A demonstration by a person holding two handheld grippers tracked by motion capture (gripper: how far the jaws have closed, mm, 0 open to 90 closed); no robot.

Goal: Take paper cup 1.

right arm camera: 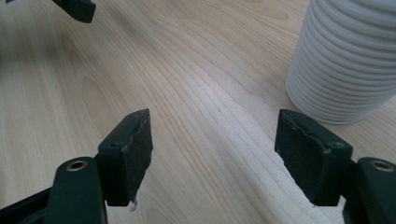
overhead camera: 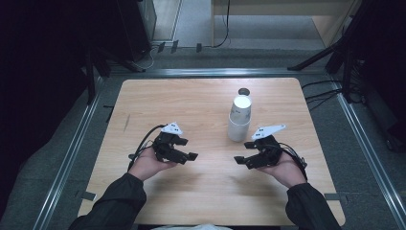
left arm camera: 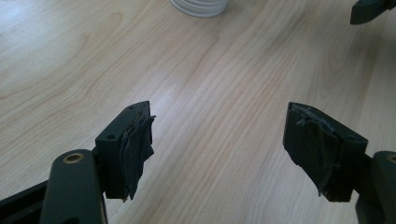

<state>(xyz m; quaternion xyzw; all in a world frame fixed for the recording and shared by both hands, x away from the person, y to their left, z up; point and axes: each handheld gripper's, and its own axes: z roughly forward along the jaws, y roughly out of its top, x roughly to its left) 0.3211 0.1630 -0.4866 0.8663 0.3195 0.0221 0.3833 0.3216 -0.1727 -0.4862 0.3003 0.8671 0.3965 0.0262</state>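
Observation:
A tall stack of white paper cups (overhead camera: 239, 118) stands upside down on the wooden table (overhead camera: 191, 103), right of centre. Its ribbed rims (right arm camera: 343, 60) show at the upper right of the right gripper view, and its base edge (left arm camera: 200, 6) at the top of the left gripper view. My left gripper (overhead camera: 187, 152) hovers left of the stack, jaws wide apart with nothing between them (left arm camera: 217, 149). To the stack's near right is my right gripper (overhead camera: 243, 153), also open and empty (right arm camera: 215, 154). The two grippers point toward each other.
A small dark round hole (overhead camera: 244, 91) lies in the table just behind the stack. Metal rails (overhead camera: 72, 148) frame the table. Black stands and cables (overhead camera: 330, 91) sit at the far corners, and a wooden cabinet (overhead camera: 282, 14) stands beyond.

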